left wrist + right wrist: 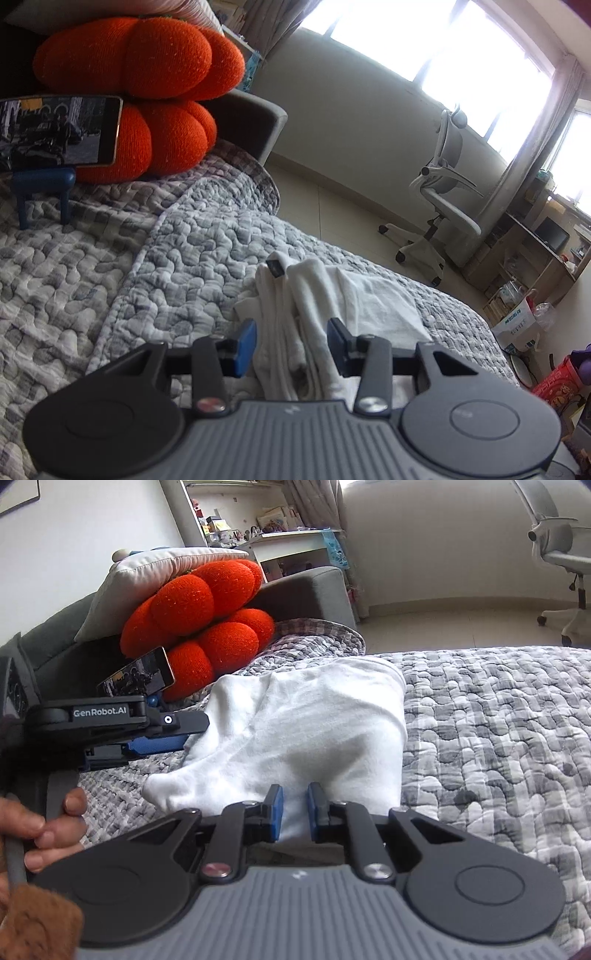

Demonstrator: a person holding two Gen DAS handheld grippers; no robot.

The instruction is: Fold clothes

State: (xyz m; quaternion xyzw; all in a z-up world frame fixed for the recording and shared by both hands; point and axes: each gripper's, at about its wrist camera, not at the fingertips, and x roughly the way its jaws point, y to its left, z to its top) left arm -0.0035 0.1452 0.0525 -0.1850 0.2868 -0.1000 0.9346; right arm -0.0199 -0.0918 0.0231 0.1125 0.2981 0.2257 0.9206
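Observation:
A white garment [314,723] lies bunched on the grey quilted bed [498,720]. In the left wrist view it shows as rumpled folds [295,306] with a dark label near the top. My left gripper [291,345] is open, its blue pads on either side of the folds. It also shows in the right wrist view [162,738] at the garment's left edge, held by a hand. My right gripper [295,810] has its blue pads a little apart with white cloth between them at the near edge.
Two orange pumpkin cushions [136,92] and a white pillow [147,576] are stacked at the headboard. A phone [59,129] on a blue stand plays video. An office chair [439,192], a desk and bags [517,325] stand beyond the bed.

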